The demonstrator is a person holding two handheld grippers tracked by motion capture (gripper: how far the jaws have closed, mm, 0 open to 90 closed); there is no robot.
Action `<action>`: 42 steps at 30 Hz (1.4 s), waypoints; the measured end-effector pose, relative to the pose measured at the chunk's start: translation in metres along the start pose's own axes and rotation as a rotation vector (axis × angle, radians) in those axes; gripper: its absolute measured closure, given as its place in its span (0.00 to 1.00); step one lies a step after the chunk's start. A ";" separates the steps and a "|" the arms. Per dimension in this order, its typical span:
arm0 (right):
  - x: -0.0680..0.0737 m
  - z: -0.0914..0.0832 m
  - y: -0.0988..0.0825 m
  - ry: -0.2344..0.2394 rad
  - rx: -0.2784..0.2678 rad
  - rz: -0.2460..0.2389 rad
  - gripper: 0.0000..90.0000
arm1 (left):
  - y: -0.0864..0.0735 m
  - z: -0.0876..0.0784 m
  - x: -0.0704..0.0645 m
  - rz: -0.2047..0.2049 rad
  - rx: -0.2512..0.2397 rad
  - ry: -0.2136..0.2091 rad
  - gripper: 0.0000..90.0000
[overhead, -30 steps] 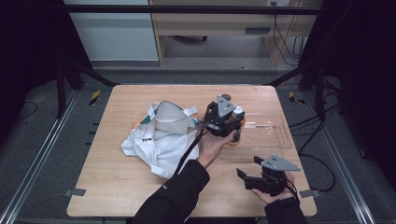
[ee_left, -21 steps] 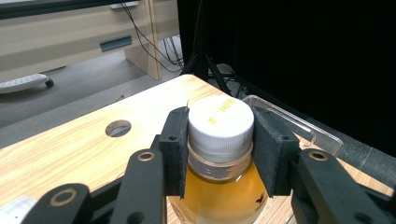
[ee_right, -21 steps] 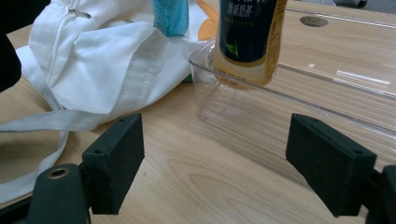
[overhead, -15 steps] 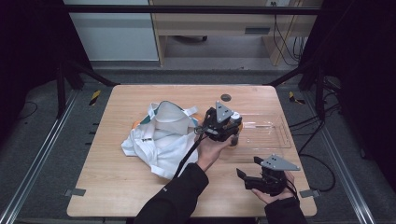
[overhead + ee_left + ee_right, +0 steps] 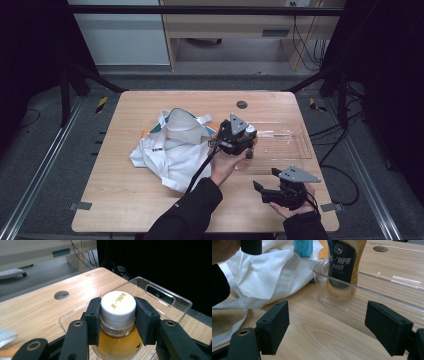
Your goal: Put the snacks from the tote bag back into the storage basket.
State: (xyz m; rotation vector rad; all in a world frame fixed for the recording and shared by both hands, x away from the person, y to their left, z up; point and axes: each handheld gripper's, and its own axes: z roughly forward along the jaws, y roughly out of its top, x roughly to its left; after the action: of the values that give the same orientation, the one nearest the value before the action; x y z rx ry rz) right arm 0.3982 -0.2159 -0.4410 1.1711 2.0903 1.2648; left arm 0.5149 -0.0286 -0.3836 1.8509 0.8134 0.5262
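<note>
A bottle (image 5: 118, 305) of amber drink with a white cap and a dark label stands upright in the left end of a clear plastic tray (image 5: 175, 298). My left gripper (image 5: 118, 315) is shut on the cap, one pad on each side. In the high view the left gripper (image 5: 244, 135) sits at the tray's (image 5: 300, 150) left end. The right gripper view has the bottle (image 5: 344, 267) behind the tray wall (image 5: 367, 298), its base at or just above the tray floor. My right gripper (image 5: 330, 327) is open and empty, low over the table near the front right (image 5: 265, 179).
A crumpled white cloth bag (image 5: 167, 147) with teal and orange parts lies left of the tray, also in the right gripper view (image 5: 267, 277). A round hole (image 5: 242, 104) is in the tabletop at the back. The person's forearm crosses the table's front middle.
My left gripper, holding the bottle, has shifted slightly down and toward the near side at the tray's left end. The right gripper has stayed put.
</note>
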 end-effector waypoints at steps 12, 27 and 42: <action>0.000 0.000 0.000 0.000 0.001 0.003 0.22 | -0.010 0.004 -0.004 0.024 -0.008 0.008 0.65; -0.003 0.000 0.000 -0.021 0.001 0.017 0.22 | -0.010 -0.011 0.001 0.088 -0.011 -0.051 0.46; -0.007 -0.002 0.000 -0.051 -0.009 0.036 0.21 | -0.015 -0.072 0.029 0.130 0.036 -0.111 0.35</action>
State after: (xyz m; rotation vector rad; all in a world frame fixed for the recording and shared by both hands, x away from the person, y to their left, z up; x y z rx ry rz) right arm 0.4009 -0.2231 -0.4402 1.2291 2.0337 1.2464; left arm 0.4820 0.0413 -0.3688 1.9576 0.6352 0.4883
